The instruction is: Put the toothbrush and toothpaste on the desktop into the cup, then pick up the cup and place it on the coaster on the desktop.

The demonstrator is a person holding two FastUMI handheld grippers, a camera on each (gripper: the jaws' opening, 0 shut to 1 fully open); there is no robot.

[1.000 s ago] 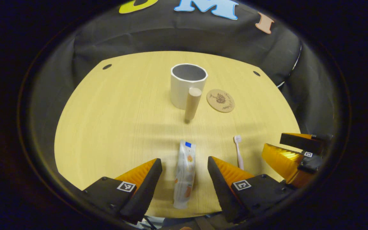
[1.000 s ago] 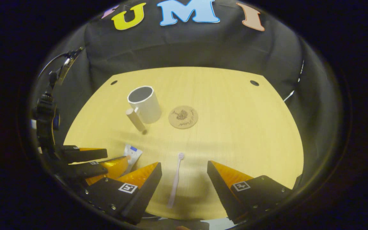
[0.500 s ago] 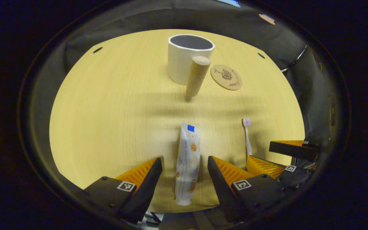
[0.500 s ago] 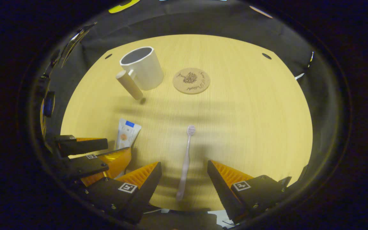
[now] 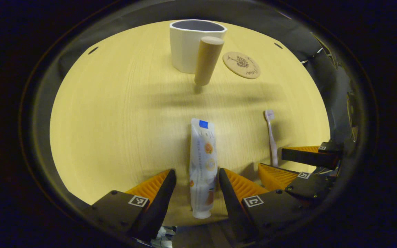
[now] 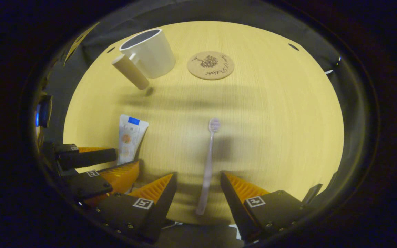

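Note:
A white toothpaste tube [image 5: 202,165] lies flat on the wooden desktop [image 5: 115,120], its cap end between the fingers of my open left gripper [image 5: 196,193], which straddles it without touching. A pale pink toothbrush [image 6: 208,165] lies with its handle end between the fingers of my open right gripper [image 6: 198,193]. The white cup [image 5: 190,44] with a thick wooden handle [image 5: 207,60] stands upright at the far side; a round cork coaster [image 5: 241,64] lies just right of it. In the right gripper view the cup [image 6: 150,51], coaster [image 6: 210,65] and toothpaste tube [image 6: 129,137] appear too.
The other gripper shows at the right in the left gripper view [image 5: 298,165] and at the lower left in the right gripper view [image 6: 91,165]. Black cloth walls surround the desktop. Small dark holes [image 5: 92,50] mark the desktop's far corners.
Both grippers have lowered and tilted toward the desktop, moving forward over the toothpaste tube and the toothbrush. The left gripper's fingers have narrowed slightly around the tube.

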